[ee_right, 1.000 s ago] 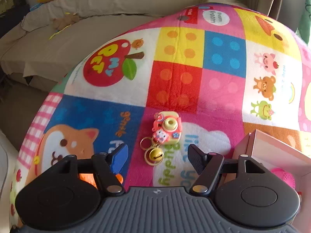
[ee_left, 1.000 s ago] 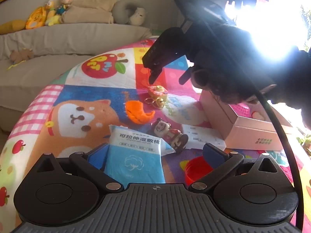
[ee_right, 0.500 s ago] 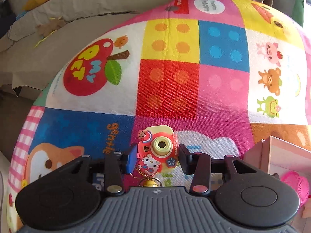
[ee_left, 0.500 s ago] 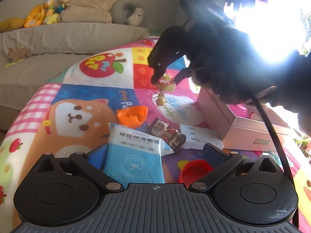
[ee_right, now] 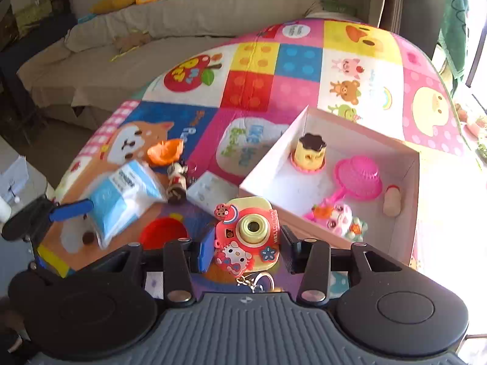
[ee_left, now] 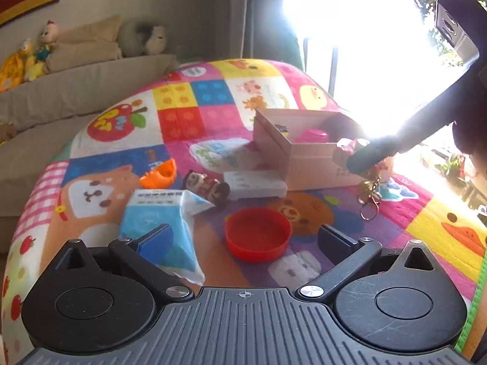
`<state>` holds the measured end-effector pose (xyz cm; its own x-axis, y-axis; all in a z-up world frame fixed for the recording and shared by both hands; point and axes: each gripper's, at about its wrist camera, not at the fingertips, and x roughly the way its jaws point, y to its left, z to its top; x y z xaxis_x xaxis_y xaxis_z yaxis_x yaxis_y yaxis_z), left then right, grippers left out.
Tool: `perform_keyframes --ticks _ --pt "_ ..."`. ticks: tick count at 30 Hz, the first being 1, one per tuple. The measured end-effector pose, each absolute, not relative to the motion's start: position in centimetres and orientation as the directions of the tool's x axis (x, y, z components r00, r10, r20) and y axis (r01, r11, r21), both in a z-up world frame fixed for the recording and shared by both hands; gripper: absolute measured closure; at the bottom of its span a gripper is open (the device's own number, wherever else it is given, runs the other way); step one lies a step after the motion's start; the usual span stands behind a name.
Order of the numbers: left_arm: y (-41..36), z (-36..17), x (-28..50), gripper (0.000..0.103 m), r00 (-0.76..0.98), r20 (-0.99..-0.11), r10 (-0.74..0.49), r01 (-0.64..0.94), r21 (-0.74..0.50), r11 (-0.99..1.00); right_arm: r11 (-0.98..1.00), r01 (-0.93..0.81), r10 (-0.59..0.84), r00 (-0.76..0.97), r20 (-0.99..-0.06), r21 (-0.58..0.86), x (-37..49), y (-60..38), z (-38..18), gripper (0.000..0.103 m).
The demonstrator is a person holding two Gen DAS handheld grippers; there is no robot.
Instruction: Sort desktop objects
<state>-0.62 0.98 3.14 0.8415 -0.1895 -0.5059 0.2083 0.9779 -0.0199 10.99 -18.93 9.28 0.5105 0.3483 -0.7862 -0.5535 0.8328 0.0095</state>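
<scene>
Underneath, cartoon patchwork mat (ee_right: pixel 298 60), beige sofa (ee_right: pixel 182 15) beyond

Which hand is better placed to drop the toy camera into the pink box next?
Right. The right gripper already has its fingers shut on the toy camera, held up beside the pink box. The left gripper is open and empty, low over the red lid.

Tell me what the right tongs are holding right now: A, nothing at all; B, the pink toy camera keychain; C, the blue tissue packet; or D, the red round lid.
B: in the right wrist view the right tongs are shut on the toy camera keychain, while the red lid and blue packet lie on the mat.
</scene>
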Motion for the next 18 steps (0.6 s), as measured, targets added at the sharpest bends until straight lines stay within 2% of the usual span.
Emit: perform_keyframes --ticks 2,4,6,7,11,15,18 --pt "0.0 2.8 -0.9 0.000 0.833 -0.524 -0.177 0.219 0.018 0.976 0.821 -0.571 0.346 0.502 -0.792 -0.004 9.7 -19.2 7.1 0.055" --pt "-0.6 2.7 -1.1 0.000 0.836 -0.527 -0.152 0.215 0.059 0.975 0.819 -0.572 0.330 0.529 -0.782 -0.042 8.0 -19.4 5.5 0.038" --pt "-0.8 2.7 -1.1 0.000 0.835 -0.533 -0.135 0.206 0.077 0.975 0.815 -0.574 0.315 0.559 -0.767 -0.084 6.0 -19.7 3.8 0.035" --pt "-0.7 2.6 -1.0 0.000 0.831 -0.542 -0.128 0.199 0.075 0.977 0.812 -0.578 0.323 0.569 -0.756 -0.088 5.1 -20.0 3.4 0.028" --pt "-0.6 2.1 -0.4 0.000 0.811 -0.576 -0.102 0.165 0.058 0.985 0.818 -0.556 0.304 0.636 -0.709 -0.148 2.6 -20.3 2.3 0.028" --pt "-0.9 1.6 -0.1 0.000 0.791 -0.602 -0.109 0.159 0.030 0.987 0.841 -0.540 0.370 0.615 -0.697 -0.030 2.6 -20.8 2.5 0.028" --pt "-1.0 1.5 0.0 0.000 0.792 -0.605 -0.080 0.134 0.045 0.990 0.845 -0.535 0.374 0.627 -0.684 -0.028 2.8 -19.9 2.3 0.027"
